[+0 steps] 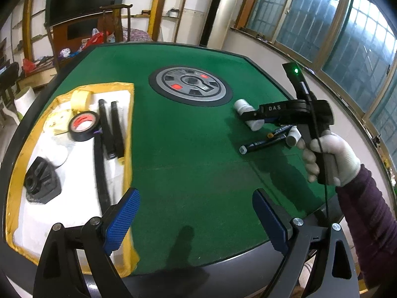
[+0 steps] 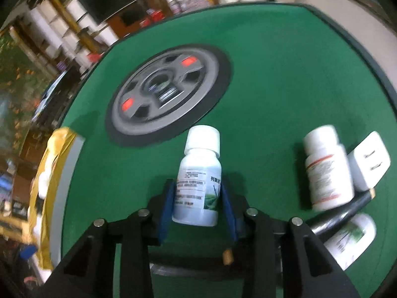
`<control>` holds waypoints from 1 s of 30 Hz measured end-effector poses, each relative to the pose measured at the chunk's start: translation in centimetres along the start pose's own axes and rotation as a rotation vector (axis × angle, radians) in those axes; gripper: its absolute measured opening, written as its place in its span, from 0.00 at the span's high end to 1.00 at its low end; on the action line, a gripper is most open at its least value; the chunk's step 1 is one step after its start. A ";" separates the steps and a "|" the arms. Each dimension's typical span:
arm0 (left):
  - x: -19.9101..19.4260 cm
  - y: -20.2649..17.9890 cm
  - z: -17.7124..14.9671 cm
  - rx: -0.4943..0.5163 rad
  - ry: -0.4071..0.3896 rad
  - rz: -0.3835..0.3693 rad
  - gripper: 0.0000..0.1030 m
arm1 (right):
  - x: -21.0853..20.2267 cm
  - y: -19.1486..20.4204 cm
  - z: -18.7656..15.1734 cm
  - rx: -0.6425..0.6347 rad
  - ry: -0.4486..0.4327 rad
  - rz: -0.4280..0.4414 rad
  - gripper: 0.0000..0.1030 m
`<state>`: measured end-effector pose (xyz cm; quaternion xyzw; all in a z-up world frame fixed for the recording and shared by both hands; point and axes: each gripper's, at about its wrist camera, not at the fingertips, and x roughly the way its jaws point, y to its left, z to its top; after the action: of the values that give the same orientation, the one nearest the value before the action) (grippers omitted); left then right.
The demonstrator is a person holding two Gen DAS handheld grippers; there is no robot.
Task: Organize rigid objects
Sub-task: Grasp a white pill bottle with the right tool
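Right gripper (image 2: 197,196): jaws narrowed onto a white bottle (image 2: 198,181), blue pads against both sides of its lower body. Bottle lies on the green counter (image 2: 273,87), cap toward the round hub (image 2: 168,94) at the counter's centre, just short of the hub's black ring.

Left gripper (image 1: 196,221): jaws wide apart, nothing between the pads, hanging over the counter's near edge on the near side of the hub.

Right wrist view only: a second white bottle (image 2: 327,171) to the right of the held one, touching a white plug adapter (image 2: 369,161); a third bottle (image 2: 352,238) nearer the camera; a black rod (image 2: 347,211) between them. Blurred, labels unreadable.

Left wrist view only: a yellow-edged tray (image 1: 15,173) left of the hub, holding a black tape roll (image 1: 83,125), a yellow tape roll (image 1: 80,99), two black bars (image 1: 111,129) and a black block (image 1: 42,183). Right of the hub, a gloved hand (image 1: 330,159) grips the right gripper's handle; two dark markers (image 1: 263,144) lie beside it.
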<state>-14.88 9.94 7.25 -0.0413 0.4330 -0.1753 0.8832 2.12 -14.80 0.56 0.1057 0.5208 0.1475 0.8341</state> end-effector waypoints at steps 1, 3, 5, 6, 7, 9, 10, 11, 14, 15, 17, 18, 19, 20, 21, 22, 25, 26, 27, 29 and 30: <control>0.4 -0.3 0.1 0.008 0.008 -0.002 0.09 | 0.0 0.4 -0.5 -0.015 0.016 0.037 0.66; 1.5 -1.0 0.3 0.017 0.030 -0.017 0.09 | -0.1 1.5 -1.5 -0.056 0.038 0.080 0.65; 2.2 -1.5 0.3 0.014 0.051 -0.043 0.09 | -0.1 2.6 -2.5 -0.097 0.053 0.107 0.65; 2.5 -1.8 0.2 0.011 0.061 -0.059 0.09 | -0.1 3.0 -2.8 -0.105 0.060 0.125 0.65; 2.8 -2.1 0.1 0.010 0.070 -0.071 0.09 | 0.0 3.4 -3.2 -0.113 0.065 0.142 0.65; 3.0 -2.5 -0.1 0.019 0.078 -0.066 0.09 | 0.0 4.0 -3.7 -0.127 0.070 0.156 0.64; 3.1 -2.6 -0.1 0.022 0.080 -0.062 0.09 | 0.0 4.3 -3.9 -0.134 0.071 0.164 0.64; 3.0 -2.7 -0.2 0.022 0.081 -0.060 0.09 | 0.0 4.4 -4.2 -0.136 0.077 0.177 0.62; 2.8 -2.6 -0.3 0.011 0.082 -0.054 0.09 | -0.1 4.6 -4.4 -0.113 0.079 0.226 0.42; 2.7 -2.4 -0.3 0.006 0.081 -0.050 0.09 | -0.2 4.7 -4.3 -0.105 0.075 0.227 0.42; 2.7 -2.3 -0.3 0.000 0.082 -0.046 0.09 | -1.4 4.7 -4.3 -0.105 0.037 0.231 0.42; 2.7 -2.2 -0.3 -0.003 0.082 -0.044 0.09 | -2.2 4.5 -4.2 -0.108 0.011 0.225 0.42; 2.8 -2.1 -0.2 -0.006 0.083 -0.042 0.09 | -3.4 4.2 -4.1 -0.109 -0.023 0.208 0.41; 2.9 -1.9 -0.2 -0.009 0.084 -0.042 0.09 | -4.3 3.8 -4.0 -0.108 -0.050 0.189 0.41; 3.0 -1.9 -0.2 -0.016 0.086 -0.045 0.09 | -5.5 3.1 -3.8 -0.104 -0.094 0.152 0.41; 3.1 -1.8 -0.2 -0.023 0.088 -0.051 0.09 | -6.4 2.4 -3.5 -0.101 -0.125 0.118 0.40; 3.6 -1.8 -0.2 -0.033 0.098 -0.067 0.09 | -8.3 0.0 -2.6 -0.078 -0.191 -0.018 0.40; 3.7 -1.9 -0.2 -0.028 0.097 -0.061 0.09 | -8.6 -0.9 -2.3 -0.071 -0.202 -0.064 0.40; 3.7 -2.0 -0.3 -0.020 0.096 -0.054 0.09 | -8.7 -1.7 -1.9 -0.063 -0.210 -0.103 0.40; 3.8 -2.2 -0.3 -0.015 0.100 -0.053 0.09 | -8.6 -3.5 -1.0 -0.044 -0.208 -0.163 0.40; 3.8 -2.2 -0.3 -0.016 0.100 -0.053 0.09 | -8.3 -4.4 -0.5 -0.032 -0.198 -0.189 0.40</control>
<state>-13.54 6.55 4.72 -0.0510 0.4766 -0.1969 0.8553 -1.13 -21.84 5.85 0.0568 0.4414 0.0655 0.8931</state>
